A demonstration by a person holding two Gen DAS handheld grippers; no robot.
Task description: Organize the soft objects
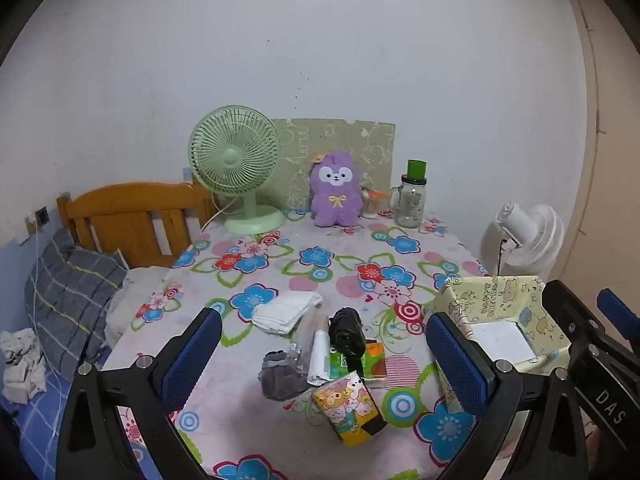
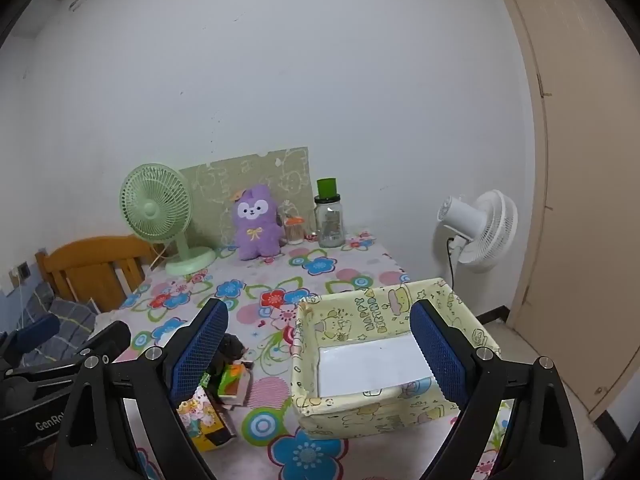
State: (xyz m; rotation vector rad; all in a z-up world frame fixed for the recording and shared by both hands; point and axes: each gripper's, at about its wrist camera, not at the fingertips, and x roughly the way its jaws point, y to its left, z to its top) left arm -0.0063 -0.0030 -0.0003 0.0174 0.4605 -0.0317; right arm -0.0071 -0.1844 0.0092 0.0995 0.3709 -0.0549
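On the flowered bench (image 1: 248, 400) the soft things lie in one heap ahead of my left gripper (image 1: 324, 356), whose fingers are spread and empty: white folded cloth (image 1: 286, 312), grey sock (image 1: 280, 376), black bundle (image 1: 347, 332). To their right stands the yellow box (image 2: 340, 408), before my right gripper (image 2: 320, 352), also spread, holding nothing. I judge the left one nearer to the heap.

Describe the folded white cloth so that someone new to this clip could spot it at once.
Start at the table with the flowered cover. Near its front sits a small pile of items left of the yellow box. The white cloth lies at the pile's far left edge, flat and folded; it is plain white, unlike the grey socks and black bundle beside it.
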